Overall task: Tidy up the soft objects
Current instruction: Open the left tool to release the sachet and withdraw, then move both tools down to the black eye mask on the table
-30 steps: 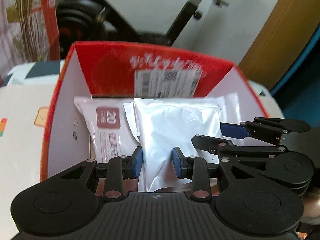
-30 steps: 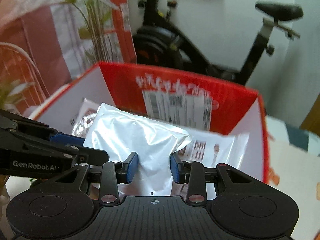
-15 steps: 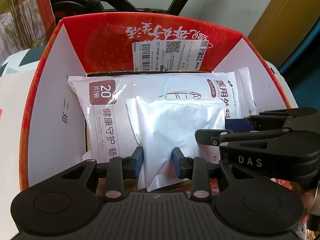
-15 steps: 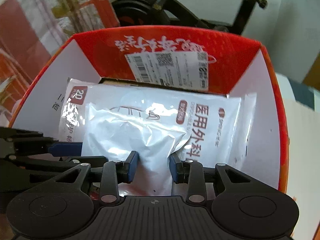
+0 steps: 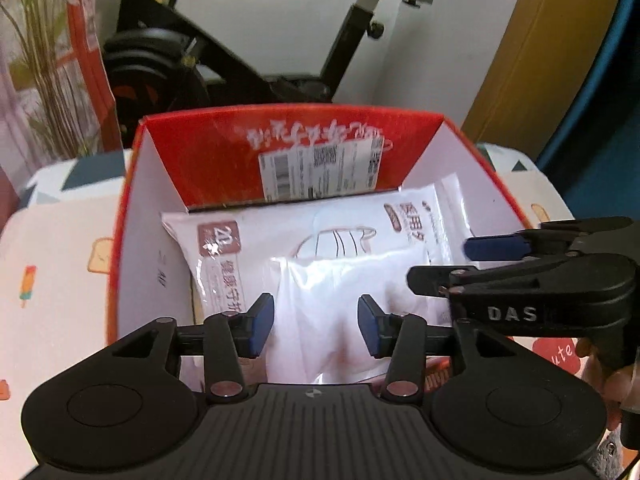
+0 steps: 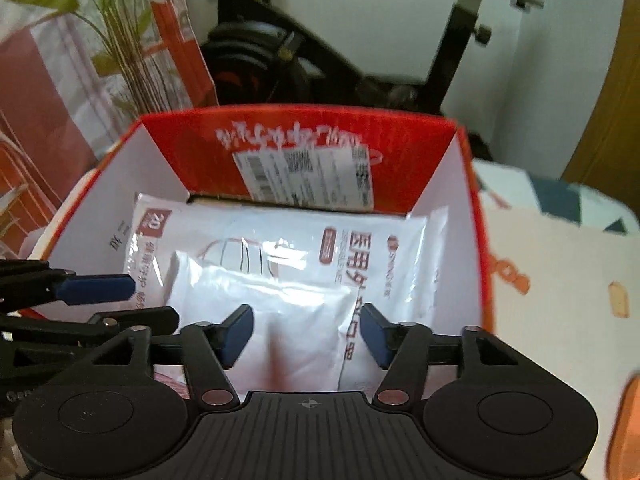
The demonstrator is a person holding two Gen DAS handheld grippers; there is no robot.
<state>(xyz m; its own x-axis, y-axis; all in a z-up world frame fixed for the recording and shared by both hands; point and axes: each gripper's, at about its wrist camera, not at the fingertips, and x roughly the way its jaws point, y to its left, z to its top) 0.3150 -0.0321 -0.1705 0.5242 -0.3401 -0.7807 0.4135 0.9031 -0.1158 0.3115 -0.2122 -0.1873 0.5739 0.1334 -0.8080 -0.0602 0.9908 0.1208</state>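
A plain silvery-white pouch (image 5: 344, 304) (image 6: 272, 300) lies in the red cardboard box (image 5: 296, 136) (image 6: 304, 128), on top of a larger white mask pack (image 5: 280, 236) (image 6: 280, 236) with printed text. My left gripper (image 5: 316, 326) hovers just above the pouch's near end; its jaws are opening and the blue pads stand clear of the pouch. My right gripper (image 6: 306, 336) does the same over the same pouch, jaws opening, pads not pressing. Each gripper shows from the side in the other's view: the right gripper (image 5: 460, 264), the left gripper (image 6: 132, 302).
The box's white side flaps (image 5: 148, 264) (image 6: 452, 248) rise steeply on both sides. It sits on a patterned tablecloth (image 5: 52, 264) (image 6: 560, 280). Behind stand an exercise bike (image 5: 224, 64) (image 6: 304, 60) and a plant (image 6: 116, 28). A hand (image 5: 616, 376) holds the right gripper.
Both grippers have let go of the pouch and opened. It now lies flat on the mask pack, and both grippers have drawn up and back from the box.
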